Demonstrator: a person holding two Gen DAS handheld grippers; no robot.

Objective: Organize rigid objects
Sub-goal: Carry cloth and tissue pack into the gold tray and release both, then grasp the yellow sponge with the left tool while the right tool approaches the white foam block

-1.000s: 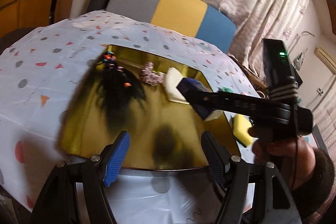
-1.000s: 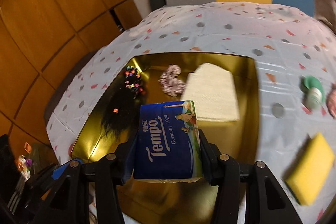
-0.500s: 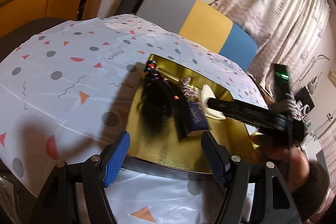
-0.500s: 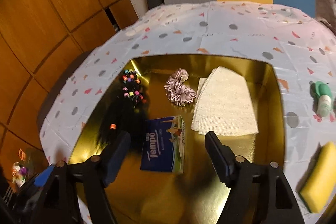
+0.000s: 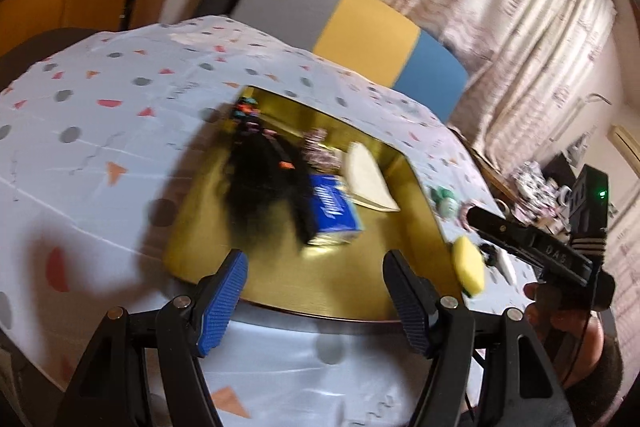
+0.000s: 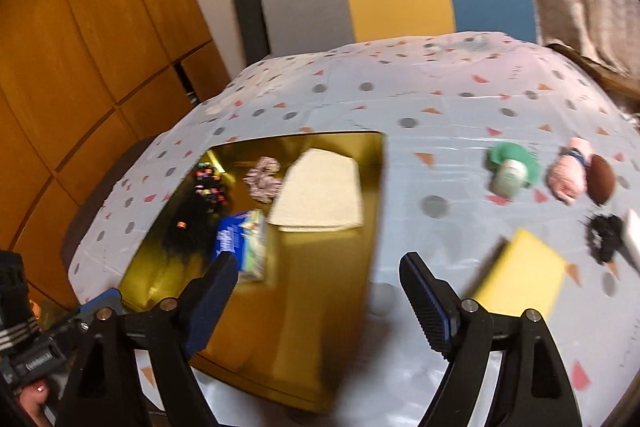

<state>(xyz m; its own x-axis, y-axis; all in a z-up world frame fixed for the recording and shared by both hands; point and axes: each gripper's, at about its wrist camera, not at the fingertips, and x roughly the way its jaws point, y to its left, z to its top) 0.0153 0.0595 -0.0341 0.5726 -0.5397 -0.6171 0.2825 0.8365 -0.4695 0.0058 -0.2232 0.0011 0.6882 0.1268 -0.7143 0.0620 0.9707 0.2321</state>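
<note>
across the left wrist view, a pale tablecloth (image 5: 100,131) dotted with grey spots and coloured triangles covers the table, a gold tray (image 5: 360,279) sits on it, a chair back (image 5: 352,15) in grey, yellow and blue stands at twelve o'clock, and patterned curtains (image 5: 520,27) hang at two o'clock. the left gripper (image 5: 316,291) hangs over the tray's near edge with jaws wide apart and nothing between them. the blue tissue pack (image 5: 334,213) lies flat on the tray, just beside a black hair piece (image 5: 260,187) at its nine o'clock, with a folded cream cloth (image 5: 368,179) at its one o'clock. from the right wrist view, wooden cabinet doors (image 6: 80,47) fill the nine o'clock side and the same chair sits at twelve. the right gripper (image 6: 320,291) has its jaws opening, empty, above the tray's right edge (image 6: 372,227); the tissue pack (image 6: 244,243) lies at its ten o'clock, clear of the pads. a yellow sponge (image 6: 524,275) rests on the cloth at three o'clock, and a green bottle (image 6: 510,173) lies beyond it at two o'clock.
</note>
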